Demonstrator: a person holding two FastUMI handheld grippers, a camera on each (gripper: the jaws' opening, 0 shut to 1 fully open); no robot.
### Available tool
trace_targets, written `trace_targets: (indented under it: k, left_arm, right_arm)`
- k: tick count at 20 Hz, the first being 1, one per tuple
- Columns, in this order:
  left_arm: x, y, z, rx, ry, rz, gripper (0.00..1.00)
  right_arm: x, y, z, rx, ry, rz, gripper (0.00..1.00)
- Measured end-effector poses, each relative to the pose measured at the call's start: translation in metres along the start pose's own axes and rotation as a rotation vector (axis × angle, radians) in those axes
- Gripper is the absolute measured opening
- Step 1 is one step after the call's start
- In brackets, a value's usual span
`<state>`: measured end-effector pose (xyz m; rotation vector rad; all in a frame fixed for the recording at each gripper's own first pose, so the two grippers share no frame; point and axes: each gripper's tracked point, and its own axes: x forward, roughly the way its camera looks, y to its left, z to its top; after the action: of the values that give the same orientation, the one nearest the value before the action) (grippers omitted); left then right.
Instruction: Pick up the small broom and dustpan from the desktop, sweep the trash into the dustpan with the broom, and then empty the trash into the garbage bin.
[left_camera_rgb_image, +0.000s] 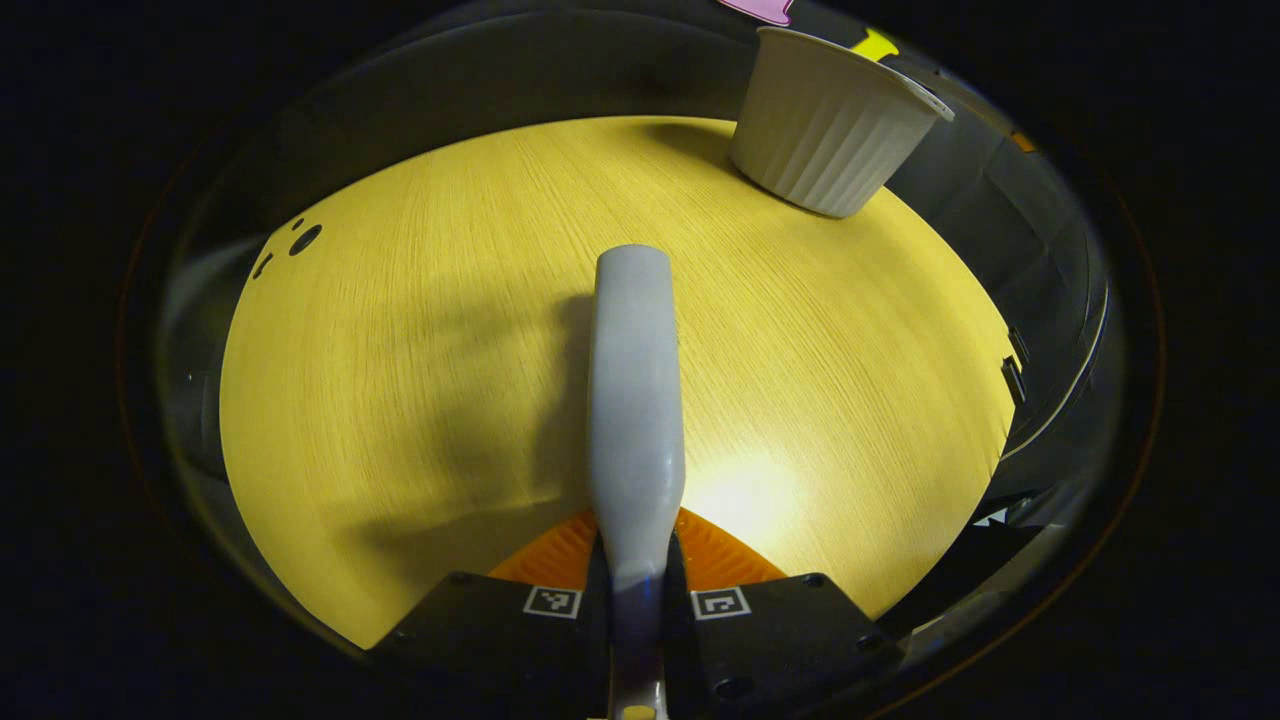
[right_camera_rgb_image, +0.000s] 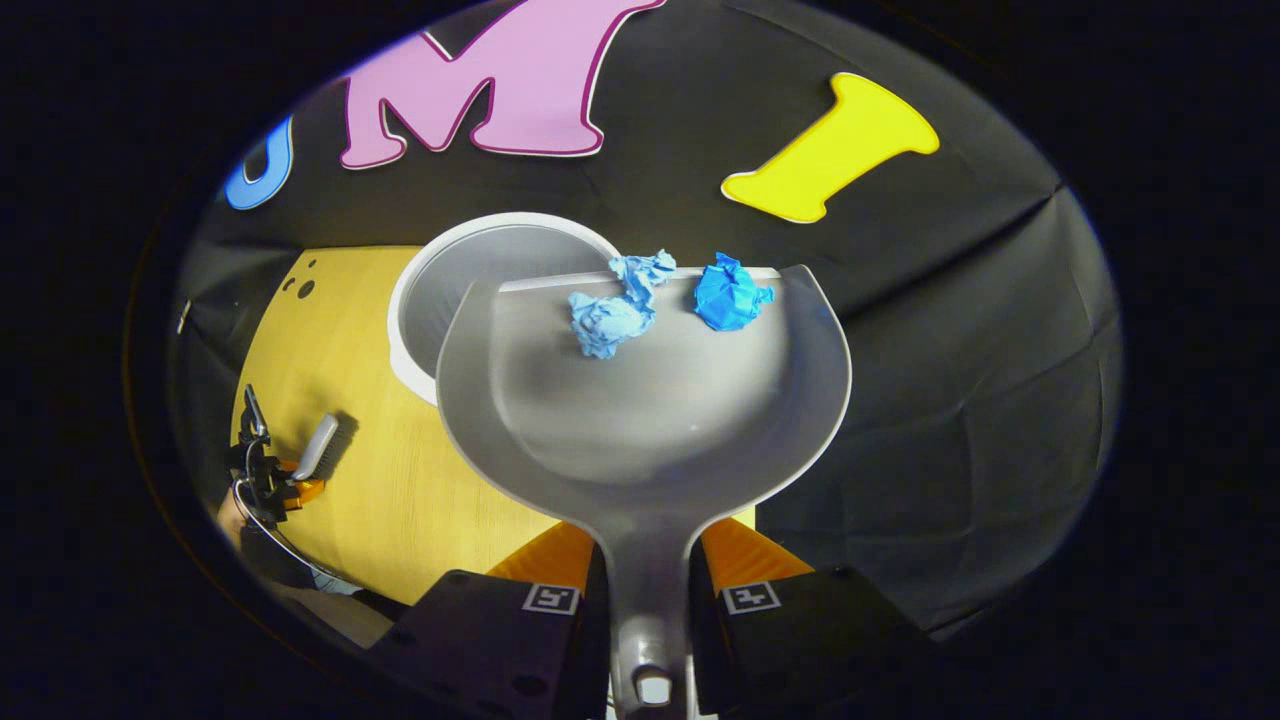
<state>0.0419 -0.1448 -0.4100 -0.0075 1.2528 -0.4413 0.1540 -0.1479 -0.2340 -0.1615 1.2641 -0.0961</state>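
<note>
Your right gripper (right_camera_rgb_image: 645, 585) pinches the dustpan (right_camera_rgb_image: 640, 400) handle, your left gripper (left_camera_rgb_image: 637, 590) pinches the broom (left_camera_rgb_image: 633, 400); tip gently, the paper balls (right_camera_rgb_image: 612, 308) look light and roll easily into the bin (right_camera_rgb_image: 440, 290).

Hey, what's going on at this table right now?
A person is clearing up with two handheld grippers. The right gripper holds a grey plastic dustpan carrying two crumpled blue paper balls, its front edge over the white ribbed garbage bin. The left gripper grips the small grey broom above the yellow wooden desktop.
</note>
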Motion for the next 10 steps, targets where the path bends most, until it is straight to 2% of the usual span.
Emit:
trace_targets:
  k: [3, 4, 6, 7, 8, 10]
  left_arm:
    - [0.0, 0.001, 0.0, 0.002, 0.0, -0.003, 0.25]
    - [0.0, 0.001, 0.0, 0.001, -0.002, -0.003, 0.29]
    - [0.0, 0.001, 0.0, -0.001, -0.004, -0.002, 0.25]
    - [0.0, 0.001, -0.001, -0.002, -0.005, -0.002, 0.29]
    - [0.0, 0.001, 0.0, -0.005, -0.007, -0.002, 0.25]
    - [-0.001, 0.001, -0.001, -0.011, -0.009, -0.004, 0.25]
  right_arm:
    - [0.011, -0.006, 0.01, -0.088, 0.034, -0.059, 0.37]
    - [0.013, -0.006, 0.013, -0.112, 0.044, -0.074, 0.37]
    - [0.018, -0.008, 0.015, -0.177, 0.07, -0.109, 0.37]
    - [0.019, -0.01, 0.017, -0.225, 0.086, -0.133, 0.37]
    - [0.02, -0.012, 0.019, -0.282, 0.098, -0.164, 0.37]
    - [0.013, -0.012, 0.027, -0.37, 0.102, -0.199, 0.37]
